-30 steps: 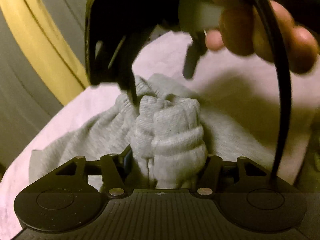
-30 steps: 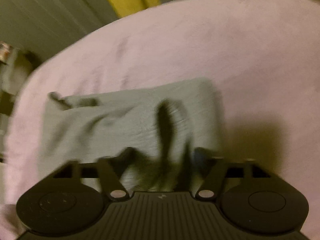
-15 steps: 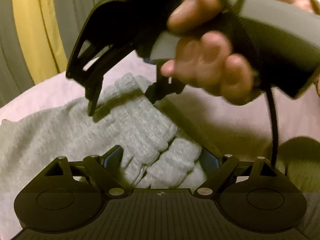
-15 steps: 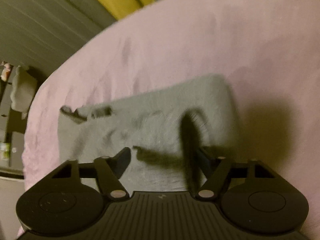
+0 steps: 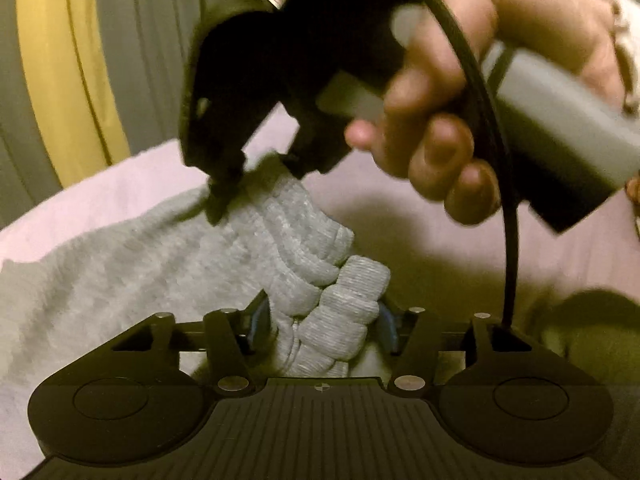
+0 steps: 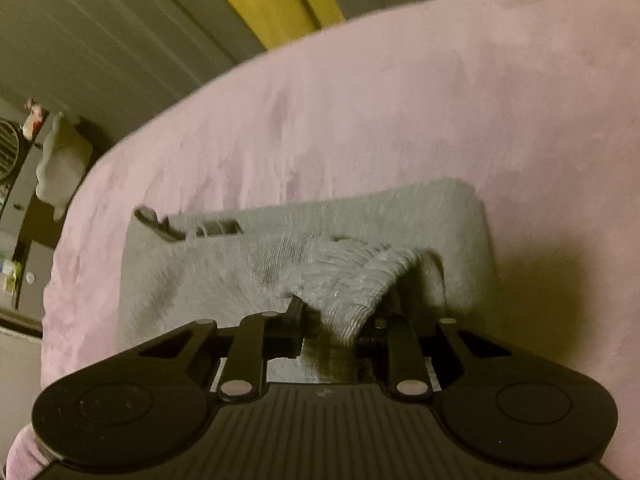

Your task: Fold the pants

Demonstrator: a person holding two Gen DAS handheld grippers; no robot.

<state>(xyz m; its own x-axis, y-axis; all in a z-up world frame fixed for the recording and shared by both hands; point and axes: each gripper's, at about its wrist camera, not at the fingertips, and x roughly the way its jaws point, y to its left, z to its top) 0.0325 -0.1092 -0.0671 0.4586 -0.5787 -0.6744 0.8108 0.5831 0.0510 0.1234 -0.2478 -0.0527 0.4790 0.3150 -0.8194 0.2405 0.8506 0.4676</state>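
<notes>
both grippers on the waistband, ready to lift

grey pants [image 6: 224,272] lying partly folded on a pink blanket [image 6: 440,100], long side running left to right across the right wrist view, far edge flat, near edge bunched and raised. ribbed waistband [image 5: 332,280] gathered at that near edge, directly at the fingertips of both grippers rather than off to either side.

left gripper [image 5: 320,324]: jaws just drawn in, clamped on a thick wad of the ribbed band, blue pads pressed against it on both sides. right gripper [image 6: 340,320]: jaws just drawn in too, pinching a ridge of ribbed cloth that stands up in a peak between them. in the left wrist view, right gripper's tips [image 5: 224,200] seen biting the band a little farther along, just beyond the left grip, with a hand [image 5: 460,132] wrapped round its handle.

so: two grips close together on one short stretch of band, rest of the pants stretching away toward the far side. probably next a lift and carry of the band over the body of the cloth, across the long axis; neither hand clearly nearer, both already holding. likely risk: grips so near each other leave the outer corners free to sag.
</notes>
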